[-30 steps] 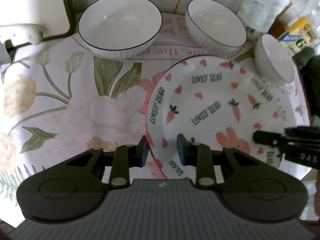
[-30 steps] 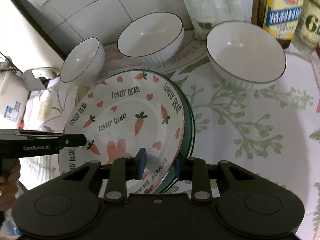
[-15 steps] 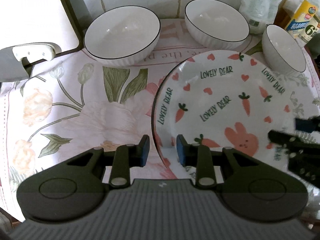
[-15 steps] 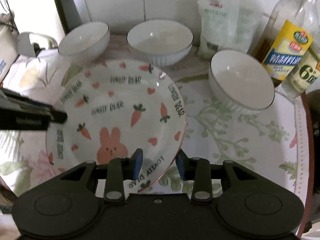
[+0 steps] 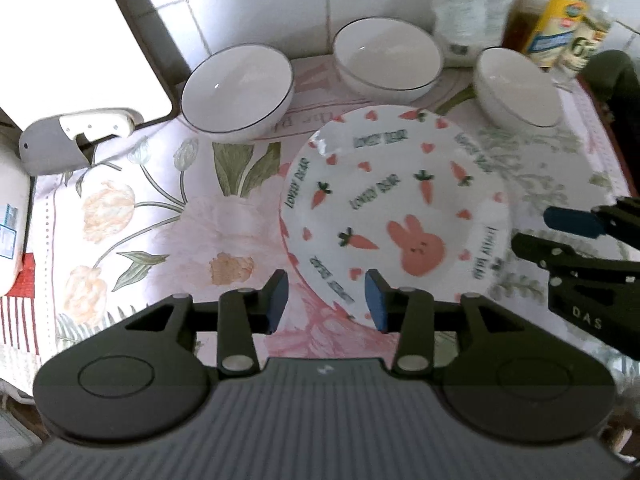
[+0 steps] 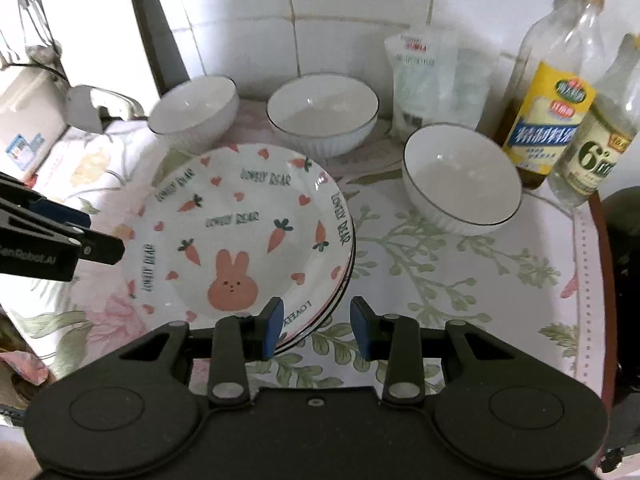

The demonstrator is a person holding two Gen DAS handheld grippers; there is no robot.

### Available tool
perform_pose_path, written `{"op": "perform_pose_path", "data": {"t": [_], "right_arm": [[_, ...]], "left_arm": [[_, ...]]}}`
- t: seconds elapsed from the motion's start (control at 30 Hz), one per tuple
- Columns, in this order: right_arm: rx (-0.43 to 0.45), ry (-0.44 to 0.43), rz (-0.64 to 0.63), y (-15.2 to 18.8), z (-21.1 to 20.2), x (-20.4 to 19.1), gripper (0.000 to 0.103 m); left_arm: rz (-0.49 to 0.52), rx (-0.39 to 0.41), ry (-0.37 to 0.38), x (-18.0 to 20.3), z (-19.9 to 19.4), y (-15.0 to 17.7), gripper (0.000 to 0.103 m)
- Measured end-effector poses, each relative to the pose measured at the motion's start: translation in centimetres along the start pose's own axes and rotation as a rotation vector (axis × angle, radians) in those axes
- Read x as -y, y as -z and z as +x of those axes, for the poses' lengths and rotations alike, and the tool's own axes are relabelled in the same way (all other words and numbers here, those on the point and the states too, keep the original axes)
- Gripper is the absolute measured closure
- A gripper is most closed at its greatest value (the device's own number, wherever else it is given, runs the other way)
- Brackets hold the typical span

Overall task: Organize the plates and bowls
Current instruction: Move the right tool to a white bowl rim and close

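A white plate with a pink rabbit and carrots point(image 5: 394, 208) point(image 6: 240, 236) lies on top of a stack of plates on the floral tablecloth. Three white bowls with dark rims stand behind it: left point(image 5: 238, 94) point(image 6: 194, 114), middle point(image 5: 388, 62) point(image 6: 322, 114), right point(image 5: 516, 88) point(image 6: 460, 178). My left gripper point(image 5: 326, 304) is open and empty at the plate's near-left rim; it also shows in the right wrist view point(image 6: 86, 236). My right gripper point(image 6: 316, 324) is open and empty at the stack's near-right rim; it also shows in the left wrist view point(image 5: 548, 232).
An oil bottle point(image 6: 552, 80), a second bottle point(image 6: 600, 136) and a clear bag point(image 6: 432, 80) stand at the back right by the tiled wall. A white appliance with a grey handle point(image 5: 76, 140) sits at the left. A dark object point(image 6: 624, 248) is at the right table edge.
Both grippers have opened and let go of the rabbit plate. It now rests flat on the stack. Both grippers have drawn back a little from its rim.
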State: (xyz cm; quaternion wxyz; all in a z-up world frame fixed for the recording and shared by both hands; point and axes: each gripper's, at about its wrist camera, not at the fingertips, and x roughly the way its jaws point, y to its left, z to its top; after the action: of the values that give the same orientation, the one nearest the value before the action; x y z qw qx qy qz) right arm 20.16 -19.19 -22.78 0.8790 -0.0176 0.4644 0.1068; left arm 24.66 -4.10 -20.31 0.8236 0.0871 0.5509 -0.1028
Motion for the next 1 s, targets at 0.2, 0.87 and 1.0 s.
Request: {"op": "perform_pose_path", "data": {"t": [0.2, 0.87, 1.0], "right_arm": [[0.045, -0.011, 0.047, 0.1, -4.8, 0.9, 0.052], [0.247, 0.004, 0.091, 0.0, -13.7, 7.4, 0.034], [0.278, 0.007, 0.048, -0.8, -13.5, 8.6, 0.033]], "left_arm": [[0.038, 0.009, 0.036, 1.3, -4.2, 0.3, 0.053], [0.161, 0.147, 0.097, 8.4, -9.5, -2.1, 0.038], [0.151, 0.158, 0.108, 9.4, -8.9, -3.7, 0.035]]}}
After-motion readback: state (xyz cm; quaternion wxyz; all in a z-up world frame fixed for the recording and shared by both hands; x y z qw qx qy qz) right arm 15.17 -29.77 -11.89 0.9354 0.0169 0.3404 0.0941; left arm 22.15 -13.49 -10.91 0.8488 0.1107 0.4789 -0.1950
